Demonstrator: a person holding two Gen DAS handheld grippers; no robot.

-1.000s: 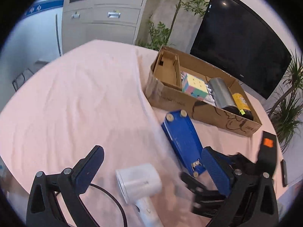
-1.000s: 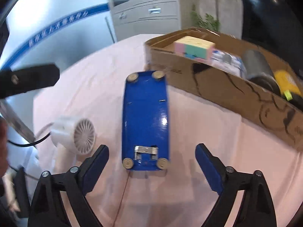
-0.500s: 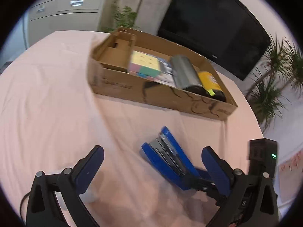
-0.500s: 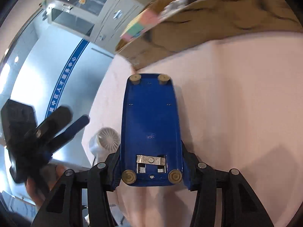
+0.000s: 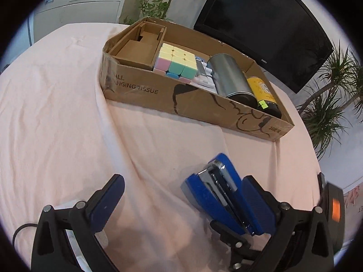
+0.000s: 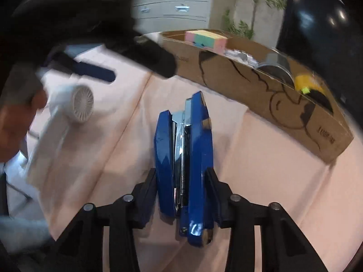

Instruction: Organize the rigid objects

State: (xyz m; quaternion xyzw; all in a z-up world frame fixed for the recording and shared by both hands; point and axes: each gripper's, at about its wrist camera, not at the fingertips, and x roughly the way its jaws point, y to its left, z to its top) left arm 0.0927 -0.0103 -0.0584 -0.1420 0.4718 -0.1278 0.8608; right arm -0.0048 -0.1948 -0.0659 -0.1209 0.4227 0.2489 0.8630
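A blue stapler point(image 6: 183, 158) stands on its side edge on the pink cloth. My right gripper point(image 6: 181, 179) is closing, and its pads press on the stapler's base and top. I cannot tell whether the stapler is off the cloth. In the left wrist view the stapler point(image 5: 215, 192) lies just behind the right finger of my left gripper point(image 5: 179, 192), which stands open with only cloth between its fingers. The open cardboard box point(image 5: 140, 88) beyond holds a pastel cube point(image 5: 174, 61), a silver cylinder point(image 5: 231, 77) and a yellow-labelled jar point(image 5: 261, 90).
A white hair dryer point(image 6: 77, 104) lies left of the stapler, under the blurred left gripper point(image 6: 90, 70) and a hand point(image 6: 13, 117). Its cable point(image 5: 20, 229) shows at the lower left. A black screen point(image 5: 261, 22), plants and cabinets stand behind the round table.
My right jaws have closed from wide open onto the stapler, now seen edge-on. The left gripper has swung right toward the box, and the hair dryer has slipped almost out of its view.
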